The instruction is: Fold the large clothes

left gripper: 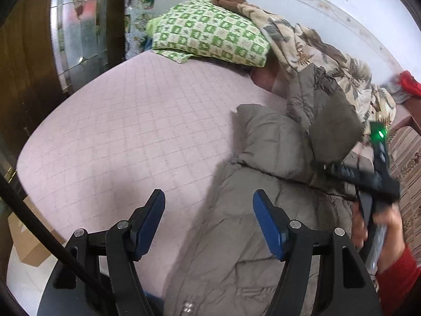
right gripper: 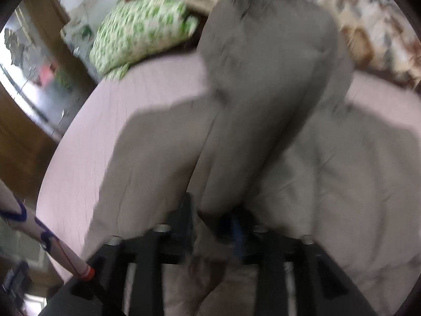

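A large grey-brown padded coat (left gripper: 252, 226) lies on the pink quilted bed (left gripper: 118, 131), on its right half. My left gripper (left gripper: 209, 216) is open and empty, held above the coat's left edge. My right gripper (left gripper: 326, 167) shows at the right of the left wrist view, held by a hand in a red sleeve, and lifts a sleeve of the coat (left gripper: 334, 129). In the blurred right wrist view the right gripper (right gripper: 214, 223) is shut on that coat sleeve (right gripper: 263, 92), which rises above the coat body (right gripper: 329, 171).
A green checked pillow (left gripper: 210, 34) and a floral quilt (left gripper: 315, 52) lie at the head of the bed. A wooden wardrobe with a mirror (left gripper: 79, 26) stands at the left. A cardboard box (left gripper: 26, 234) sits on the floor by the bed's near left edge.
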Available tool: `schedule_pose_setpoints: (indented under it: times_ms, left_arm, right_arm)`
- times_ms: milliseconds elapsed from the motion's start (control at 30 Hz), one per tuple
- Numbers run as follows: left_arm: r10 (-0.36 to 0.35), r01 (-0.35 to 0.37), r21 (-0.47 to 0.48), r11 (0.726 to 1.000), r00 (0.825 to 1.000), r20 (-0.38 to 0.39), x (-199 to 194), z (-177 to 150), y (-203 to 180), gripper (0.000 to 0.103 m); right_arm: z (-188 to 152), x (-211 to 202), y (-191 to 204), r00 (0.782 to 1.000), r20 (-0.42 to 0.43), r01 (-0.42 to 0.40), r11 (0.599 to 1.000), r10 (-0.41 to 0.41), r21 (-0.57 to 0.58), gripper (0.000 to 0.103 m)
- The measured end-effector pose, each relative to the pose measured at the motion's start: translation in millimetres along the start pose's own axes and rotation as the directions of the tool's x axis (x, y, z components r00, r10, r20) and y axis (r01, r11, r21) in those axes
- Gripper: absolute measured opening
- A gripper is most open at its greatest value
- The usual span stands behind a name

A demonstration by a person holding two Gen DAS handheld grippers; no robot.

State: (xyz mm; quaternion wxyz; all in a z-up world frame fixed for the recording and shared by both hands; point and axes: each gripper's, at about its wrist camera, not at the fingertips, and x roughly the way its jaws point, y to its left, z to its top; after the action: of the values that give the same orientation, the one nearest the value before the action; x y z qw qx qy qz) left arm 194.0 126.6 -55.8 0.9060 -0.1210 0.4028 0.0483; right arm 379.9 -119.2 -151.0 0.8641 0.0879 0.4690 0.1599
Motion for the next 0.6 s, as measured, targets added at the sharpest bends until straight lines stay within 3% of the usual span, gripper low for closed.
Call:
schedule_pose_setpoints:
  times_ms: [67, 100, 200, 333, 400, 500, 533, 567, 600]
  left_arm:
    - [-0.02, 0.02, 0.008, 1.0, 1.0, -0.001, 9, 7, -10, 0.068]
    - [-0.03, 0.03, 0.016, 0.999, 1.0, 0.003, 12, 10, -16, 0.068]
    - [-0.062, 0.061, 0.085, 0.994, 0.998, 0.003, 31, 21, -45, 0.069]
    - [-0.072, 0.072, 0.178, 0.981, 0.997, -0.004, 68, 36, -79, 0.073]
    - [-0.103, 0.113, 0.187, 0.976, 0.993, -0.062, 95, 48, -92, 0.073]
    - [-0.15, 0.181, 0.161, 0.97, 0.97, -0.19, 145, 61, -107, 0.073]
    - [-0.14, 0.175, 0.135, 0.975, 0.962, -0.235, 164, 66, -111, 0.062]
    - [-0.117, 0.151, 0.116, 0.982, 0.958, -0.261, 177, 68, -112, 0.041]
    - [-0.101, 0.133, 0.105, 0.986, 0.958, -0.267, 182, 70, -112, 0.034]
  right_arm:
    - [-10, -5, 2, 0.999, 0.005, -0.049, 0.998, 0.049, -0.032, 0.068]
    - [-16, -13, 3, 0.997, 0.005, -0.072, 0.996, 0.073, -0.059, 0.069]
    - [-34, -39, -2, 0.995, 0.008, -0.103, 0.988, 0.104, -0.112, 0.069]
    - [-46, -76, -39, 0.992, 0.061, -0.111, 0.993, 0.112, -0.034, 0.069]
    - [-54, -97, -69, 0.99, 0.092, -0.107, 0.994, 0.105, 0.027, 0.069]
    - [-60, -123, -110, 0.989, 0.139, -0.075, 0.989, 0.058, 0.126, 0.069]
    - [-63, -130, -126, 0.987, 0.156, -0.056, 0.986, 0.031, 0.159, 0.069]
    - [-64, -135, -139, 0.986, 0.167, -0.037, 0.982, 0.006, 0.186, 0.069]
    - [-67, -140, -155, 0.984, 0.176, -0.019, 0.976, -0.02, 0.217, 0.069]
